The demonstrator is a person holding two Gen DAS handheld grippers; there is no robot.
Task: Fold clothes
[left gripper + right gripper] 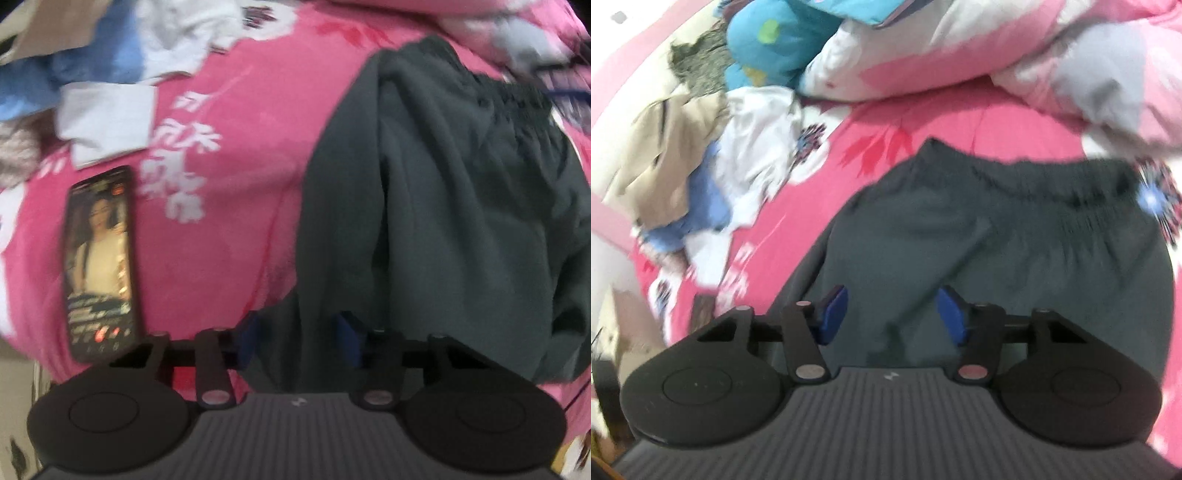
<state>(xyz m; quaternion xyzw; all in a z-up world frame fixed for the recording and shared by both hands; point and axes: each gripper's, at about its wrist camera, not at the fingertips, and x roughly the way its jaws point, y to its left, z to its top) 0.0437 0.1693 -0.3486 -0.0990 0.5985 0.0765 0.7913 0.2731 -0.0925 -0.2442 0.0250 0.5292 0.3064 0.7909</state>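
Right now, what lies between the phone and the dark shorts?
Only pink bedsheet with a white printed pattern, seen in the left wrist view. No garment lies between the phone and the dark shorts.

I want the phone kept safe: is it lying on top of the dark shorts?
No: the phone lies on the pink bedsheet, apart from the dark shorts and to their left.

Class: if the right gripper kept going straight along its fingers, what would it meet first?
Most likely the dark grey shorts: the right gripper is open with that fabric directly ahead, though depth is unclear.
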